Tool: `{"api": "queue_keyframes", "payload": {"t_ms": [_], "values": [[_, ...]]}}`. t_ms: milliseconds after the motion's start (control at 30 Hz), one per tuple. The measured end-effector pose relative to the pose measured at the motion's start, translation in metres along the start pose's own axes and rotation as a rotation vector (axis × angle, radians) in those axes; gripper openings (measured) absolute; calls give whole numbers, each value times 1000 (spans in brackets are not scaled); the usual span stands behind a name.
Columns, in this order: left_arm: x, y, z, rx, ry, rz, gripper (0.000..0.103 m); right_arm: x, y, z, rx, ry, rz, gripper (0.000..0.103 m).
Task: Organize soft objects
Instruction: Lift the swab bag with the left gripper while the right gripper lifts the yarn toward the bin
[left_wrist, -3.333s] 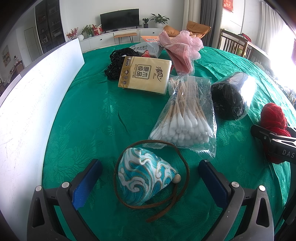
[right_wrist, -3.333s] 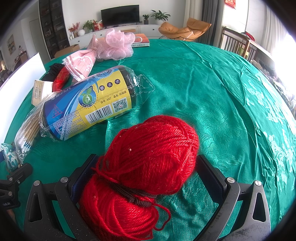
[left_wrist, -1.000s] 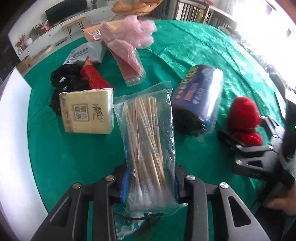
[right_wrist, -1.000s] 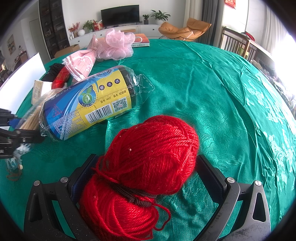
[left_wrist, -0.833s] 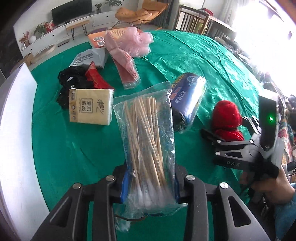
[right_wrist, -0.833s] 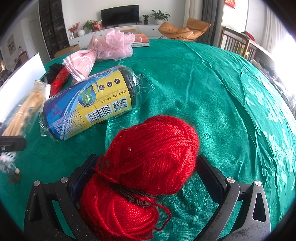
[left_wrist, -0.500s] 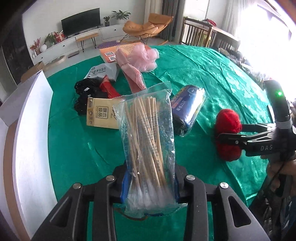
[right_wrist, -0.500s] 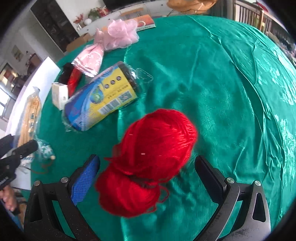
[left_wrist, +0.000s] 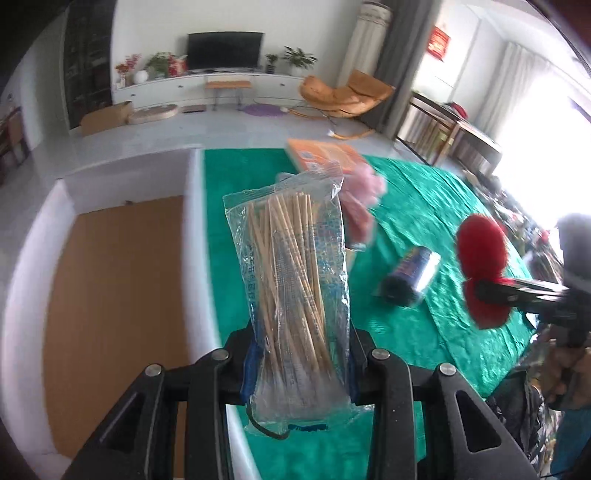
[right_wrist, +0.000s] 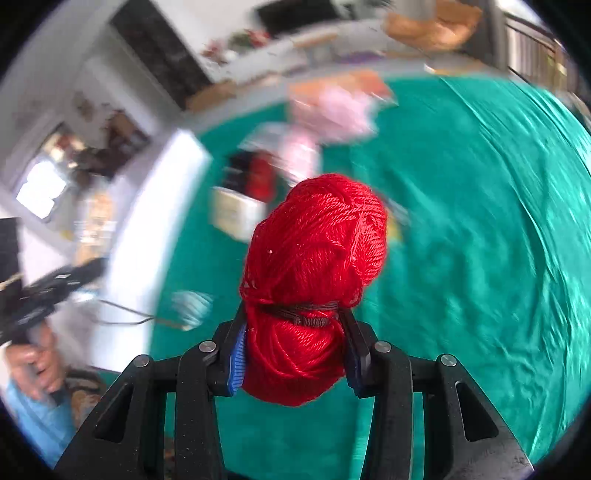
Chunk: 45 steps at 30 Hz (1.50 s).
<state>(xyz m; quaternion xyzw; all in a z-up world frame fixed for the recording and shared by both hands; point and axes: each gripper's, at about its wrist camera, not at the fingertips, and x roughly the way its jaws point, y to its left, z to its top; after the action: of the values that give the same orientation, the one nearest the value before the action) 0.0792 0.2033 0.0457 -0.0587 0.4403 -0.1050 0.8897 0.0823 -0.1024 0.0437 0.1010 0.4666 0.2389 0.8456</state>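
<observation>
My left gripper (left_wrist: 300, 363) is shut on a clear bag of cotton swabs (left_wrist: 295, 288) and holds it up over the white wall of a box (left_wrist: 195, 258) at the table's left. My right gripper (right_wrist: 295, 354) is shut on a red yarn ball (right_wrist: 314, 269), lifted above the green tablecloth (right_wrist: 480, 240). The yarn also shows in the left wrist view (left_wrist: 480, 266), held in the air at the right. The left gripper shows blurred at the left of the right wrist view (right_wrist: 55, 284).
The box has a brown floor (left_wrist: 114, 295). On the cloth lie a dark roll in plastic (left_wrist: 410, 280), a pink mesh bundle (left_wrist: 358, 206), an orange book (left_wrist: 325, 155), a tissue pack (right_wrist: 236, 214) and a teal pouch (right_wrist: 192, 302). The right wrist view is motion-blurred.
Both grippers have risen. The left has swung left with the swab bag, over the box wall. The right has closed on the red yarn and lifted it off the cloth.
</observation>
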Motion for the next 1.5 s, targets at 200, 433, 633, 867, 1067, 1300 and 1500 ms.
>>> {"api": "queue_keyframes", "payload": {"t_ms": [200,433,633,867,1067,1300,1500], "values": [[-36,45,0,-72,-33,21,36,-19,96,27,-135,-79,177,45],[-42,38,3,-86,-34,-115,36,-23,95,19,-117,-75,162,45],[-36,-29,30,23,-30,-266,36,-47,71,14,-53,-109,135,45],[-16,-66,48,-76,-219,-731,36,-89,38,12,10,-194,84,45],[-3,-99,39,66,-299,-289,36,-110,18,10,39,-215,31,45],[-30,-30,12,-19,-248,46,36,-78,43,17,-10,-145,67,45],[-53,80,-29,-31,-146,503,36,-6,140,23,-100,-21,319,45]]}}
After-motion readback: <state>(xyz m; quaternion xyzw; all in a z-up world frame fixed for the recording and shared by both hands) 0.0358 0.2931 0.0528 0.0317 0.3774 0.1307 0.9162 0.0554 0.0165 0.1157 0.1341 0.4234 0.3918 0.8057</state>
